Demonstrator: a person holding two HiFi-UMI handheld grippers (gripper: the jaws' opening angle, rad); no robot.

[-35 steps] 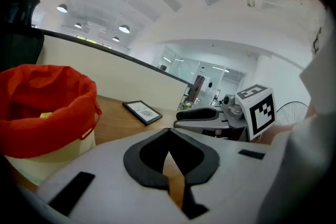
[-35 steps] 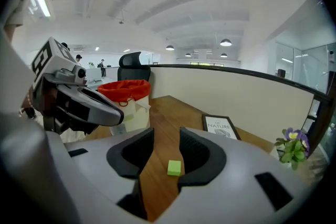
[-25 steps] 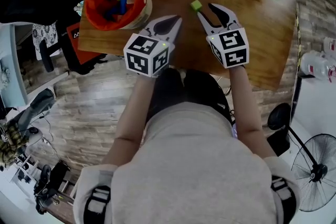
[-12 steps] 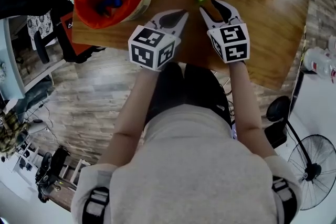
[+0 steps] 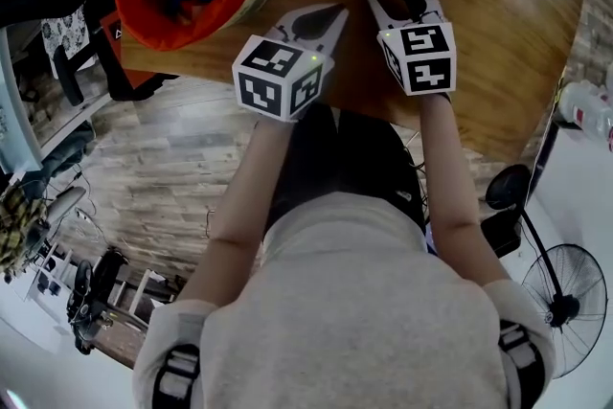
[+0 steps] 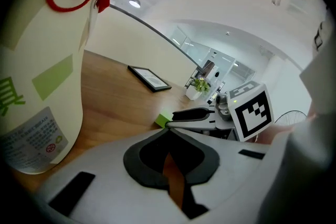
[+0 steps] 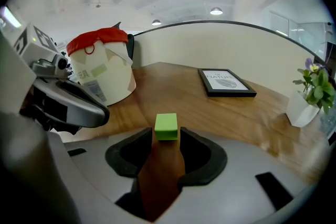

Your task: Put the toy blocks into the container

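The green block (image 7: 166,126) sits on the wooden table (image 5: 479,62) right at the tips of the right gripper (image 5: 396,0), squarely on its centre line and partly between the two pads, with a thin gap on either side. The jaws are spread and have just been opening, and neither pad presses on the block. It looks like a small, stiff, light cube with flat, smooth faces, so it should take a firm pinch on its two opposite side faces, about mid-height. A touch from one pad first would likely skid it across the smooth wood. The left gripper (image 6: 168,131), just beside the right one, has its tips pressed together on nothing. The container (image 7: 105,78), lined in orange and already holding blocks, stands ahead of that gripper and to its left.
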